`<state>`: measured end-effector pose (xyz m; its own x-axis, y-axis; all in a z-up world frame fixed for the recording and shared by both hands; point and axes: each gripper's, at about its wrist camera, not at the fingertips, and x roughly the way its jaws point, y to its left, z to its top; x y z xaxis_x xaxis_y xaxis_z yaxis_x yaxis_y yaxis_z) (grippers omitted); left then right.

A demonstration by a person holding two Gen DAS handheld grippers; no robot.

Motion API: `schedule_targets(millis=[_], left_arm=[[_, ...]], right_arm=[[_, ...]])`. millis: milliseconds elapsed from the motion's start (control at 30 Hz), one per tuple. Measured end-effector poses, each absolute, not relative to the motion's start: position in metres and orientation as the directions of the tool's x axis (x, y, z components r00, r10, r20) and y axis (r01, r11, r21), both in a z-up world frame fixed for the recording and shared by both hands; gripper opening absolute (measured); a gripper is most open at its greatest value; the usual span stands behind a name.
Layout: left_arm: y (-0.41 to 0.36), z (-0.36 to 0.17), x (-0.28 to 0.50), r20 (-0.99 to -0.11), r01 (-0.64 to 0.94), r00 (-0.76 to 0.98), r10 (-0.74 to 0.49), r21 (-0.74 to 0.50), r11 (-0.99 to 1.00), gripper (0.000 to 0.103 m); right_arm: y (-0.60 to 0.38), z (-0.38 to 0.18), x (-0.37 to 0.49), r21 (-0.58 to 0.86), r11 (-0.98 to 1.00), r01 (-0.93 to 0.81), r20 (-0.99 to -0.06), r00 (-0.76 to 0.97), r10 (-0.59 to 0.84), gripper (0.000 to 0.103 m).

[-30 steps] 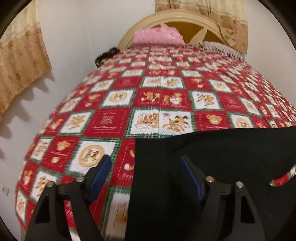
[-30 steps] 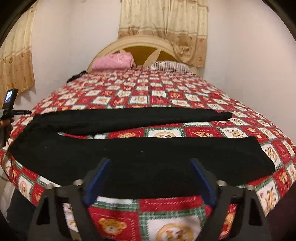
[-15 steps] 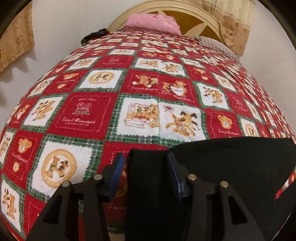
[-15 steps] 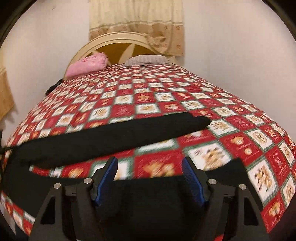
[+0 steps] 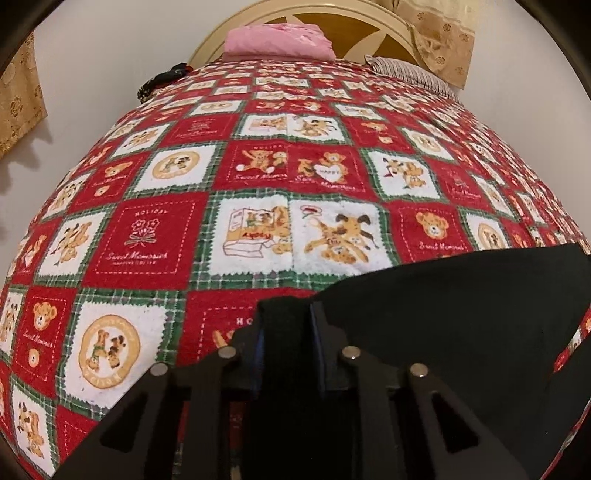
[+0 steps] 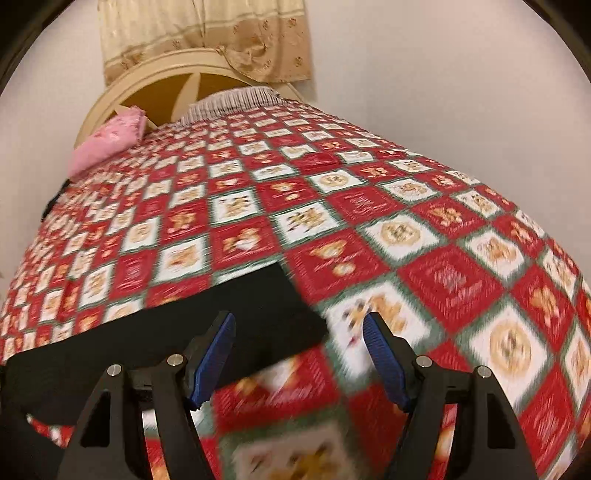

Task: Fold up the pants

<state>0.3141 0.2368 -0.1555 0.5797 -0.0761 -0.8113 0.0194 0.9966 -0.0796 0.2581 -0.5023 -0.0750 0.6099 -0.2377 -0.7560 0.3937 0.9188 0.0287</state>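
Observation:
Black pants [image 5: 443, 314] lie flat on a red patchwork bedspread [image 5: 155, 236]. My left gripper [image 5: 286, 317] has its jaws closing on the near left corner of the pants, and a bunched ridge of black cloth fills the gap between the blue pads. In the blurred right wrist view, one pant leg [image 6: 258, 295] ends in a slanted hem. My right gripper [image 6: 298, 321] hangs open just over that hem end; the left pad is above the cloth and the right pad above bare bedspread. Nothing is pinched between them.
A pink pillow [image 5: 280, 38] and a striped pillow [image 5: 410, 74] lie at the cream headboard [image 6: 155, 85]. A small dark object [image 5: 162, 79] rests at the bed's far left edge. Curtains [image 6: 207, 33] hang behind, with white walls on both sides.
My left gripper came down onto the pants' corner and its jaws narrowed around the cloth. My right gripper swept right along the leg to its hem end and stayed open.

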Motion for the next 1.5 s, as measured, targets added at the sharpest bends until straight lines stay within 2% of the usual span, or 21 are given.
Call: schedule_targets(millis=[367, 433, 500, 533, 600, 633, 667, 733, 867, 1200, 1367, 1500], left_arm=[[0.239, -0.16, 0.316, -0.821, 0.025, 0.56, -0.112, -0.118, 0.993, 0.026], [0.241, -0.159, 0.317, -0.821, 0.02, 0.558, -0.12, -0.131, 0.991, 0.026], [0.239, -0.159, 0.317, -0.819, 0.027, 0.562, -0.116, -0.122, 0.992, 0.026], [0.238, -0.159, 0.316, -0.818, 0.032, 0.564, -0.116, -0.119, 0.992, 0.024], [0.237, -0.157, 0.316, -0.817, 0.042, 0.564, -0.119, -0.116, 0.992, 0.018], [0.236, -0.156, 0.316, -0.817, 0.044, 0.564, -0.118, -0.114, 0.993, 0.014], [0.234, -0.154, 0.316, -0.815, 0.051, 0.567, -0.119, -0.11, 0.993, 0.013], [0.233, -0.15, 0.314, -0.808, 0.06, 0.579, -0.11, -0.093, 0.994, 0.012], [0.241, -0.136, 0.303, -0.767, 0.054, 0.626, -0.139, -0.135, 0.989, 0.012], [0.246, -0.101, 0.257, -0.636, 0.137, 0.729, -0.251, -0.223, 0.965, 0.012], [0.255, -0.093, 0.219, -0.558, 0.179, 0.769, -0.312, -0.281, 0.943, 0.012], [0.261, -0.098, 0.19, -0.526, 0.203, 0.779, -0.342, -0.305, 0.931, 0.012]], right_arm=[[-0.53, -0.123, 0.348, 0.099, 0.931, 0.352, -0.853, 0.512, -0.103, 0.073], [-0.533, -0.137, 0.357, 0.156, 0.922, 0.355, -0.875, 0.482, -0.038, 0.072], [-0.531, -0.14, 0.361, 0.168, 0.925, 0.341, -0.877, 0.48, -0.017, 0.06], [-0.529, -0.142, 0.363, 0.19, 0.929, 0.319, -0.88, 0.475, 0.017, 0.048], [-0.524, -0.145, 0.366, 0.198, 0.934, 0.297, -0.891, 0.453, 0.045, 0.033], [-0.523, -0.144, 0.367, 0.186, 0.938, 0.292, -0.894, 0.447, 0.038, 0.013], [-0.521, -0.143, 0.366, 0.199, 0.939, 0.281, -0.893, 0.447, 0.056, 0.01], [-0.518, -0.135, 0.36, 0.209, 0.94, 0.269, -0.881, 0.47, 0.061, 0.008], [-0.508, -0.109, 0.344, 0.211, 0.953, 0.219, -0.835, 0.548, 0.059, 0.007], [-0.495, -0.047, 0.254, 0.248, 0.961, 0.119, -0.63, 0.774, 0.067, 0.007], [-0.488, -0.038, 0.192, 0.253, 0.964, 0.081, -0.543, 0.837, 0.072, 0.007], [-0.495, -0.047, 0.146, 0.278, 0.956, 0.09, -0.513, 0.856, 0.069, 0.007]])
